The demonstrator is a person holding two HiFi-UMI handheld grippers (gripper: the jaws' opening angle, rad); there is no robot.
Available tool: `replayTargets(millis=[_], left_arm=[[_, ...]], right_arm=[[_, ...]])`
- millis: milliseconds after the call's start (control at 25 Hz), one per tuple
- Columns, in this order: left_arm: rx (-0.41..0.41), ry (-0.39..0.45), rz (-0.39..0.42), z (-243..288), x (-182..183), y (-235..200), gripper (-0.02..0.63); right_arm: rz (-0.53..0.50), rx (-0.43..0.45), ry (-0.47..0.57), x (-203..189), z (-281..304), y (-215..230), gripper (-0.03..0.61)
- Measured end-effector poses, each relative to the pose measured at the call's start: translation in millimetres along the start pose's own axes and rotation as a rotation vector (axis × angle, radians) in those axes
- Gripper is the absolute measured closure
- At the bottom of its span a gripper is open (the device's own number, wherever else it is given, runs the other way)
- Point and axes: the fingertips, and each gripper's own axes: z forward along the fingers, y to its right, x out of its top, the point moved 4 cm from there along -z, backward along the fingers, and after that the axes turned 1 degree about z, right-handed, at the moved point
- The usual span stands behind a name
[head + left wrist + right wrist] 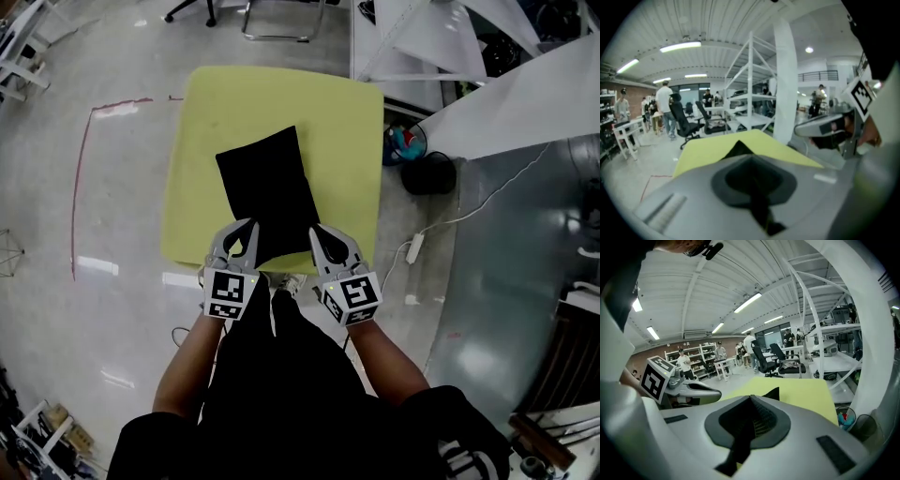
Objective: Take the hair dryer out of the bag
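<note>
The floor (112, 187) is pale, glossy grey and mirrors the lamps. A thin red line (79, 187) is marked on it to the left of the yellow-green table (234, 98). To the right of the table a white power strip (415, 247) lies on the floor with its cable trailing away, near a small bin (405, 145). White tabletops (506, 103) slant in at the upper right. A ribbed white ceiling (717, 28) carries long strip lights (679, 46). Under it stand a white shelving rack (750, 84), a white column (785, 79) and a black office chair (680, 122). Several people (664, 105) stand far off. A brick-coloured wall (689, 345) backs white shelves (691, 362).
</note>
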Motion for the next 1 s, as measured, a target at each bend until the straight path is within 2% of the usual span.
replayTargets(millis=[200,400,600,840,1000], left_arm=[[-0.043,-0.077,0.025,6,-34,14,0.601],[-0.128,-0.189,0.109,10,-65,38,0.442],[-0.17,-0.271,0.214,15,-91,54,0.347],[-0.202,-0.348,0.348,22,-112,67,0.319],[-0.201,-0.379,0.406,26,-122,70,0.32]], right_arm=[[0.005,0.011,-0.052,-25,10,-3,0.572],[0.021,0.009,-0.075,-38,17,-4,0.572],[0.024,0.015,-0.099,-48,24,-5,0.572],[0.023,0.027,-0.131,-57,29,-5,0.572],[0.019,0.032,-0.139,-59,33,-7,0.572]])
